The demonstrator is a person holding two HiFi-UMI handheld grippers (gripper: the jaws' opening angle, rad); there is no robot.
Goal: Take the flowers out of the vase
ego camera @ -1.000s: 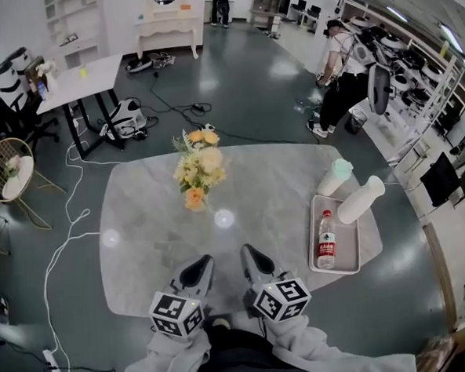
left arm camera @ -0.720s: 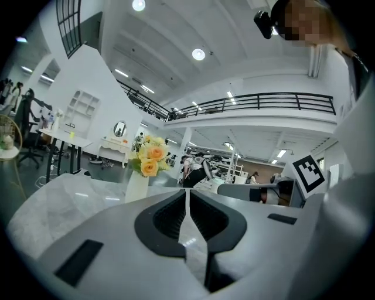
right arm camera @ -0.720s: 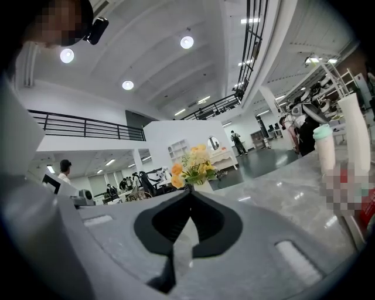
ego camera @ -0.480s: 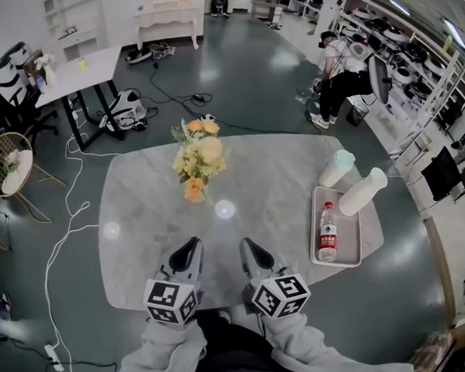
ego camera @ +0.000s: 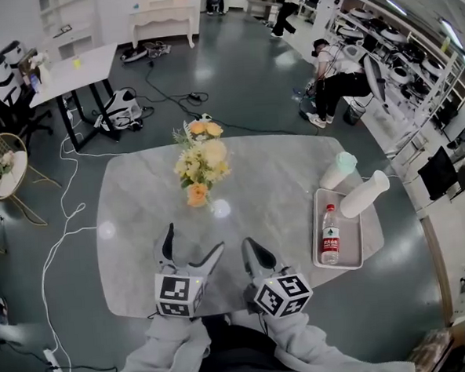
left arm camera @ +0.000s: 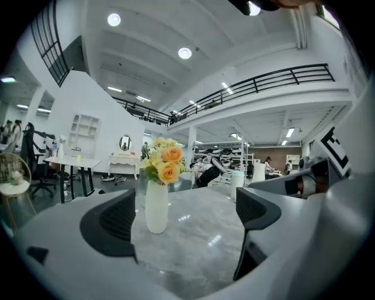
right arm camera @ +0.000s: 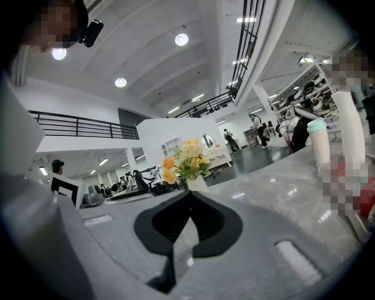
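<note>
A bunch of yellow and orange flowers [ego camera: 200, 161] stands in a white vase [left arm camera: 156, 206] on the grey marble table [ego camera: 139, 203], left of its middle. My left gripper [ego camera: 194, 240] hovers over the table's near edge. Its jaws have just been opening and now stand wide with nothing between them. In the left gripper view the vase and flowers [left arm camera: 164, 163] show well ahead, between the two pads. My right gripper [ego camera: 249, 245] is beside it, shut and empty. The flowers [right arm camera: 185, 157] stand far beyond its tips [right arm camera: 188, 194].
At the table's right edge a white tray [ego camera: 338, 267] holds a water bottle [ego camera: 327, 234] and a white cylinder [ego camera: 364, 194]. A cup with a green lid [ego camera: 338, 170] stands just behind it. People, desks, chairs and floor cables are beyond the table.
The left gripper's jaws have gone from shut to wide open, and the gripper has rolled and shifted a little forward. The right gripper and the flowers are where they were.
</note>
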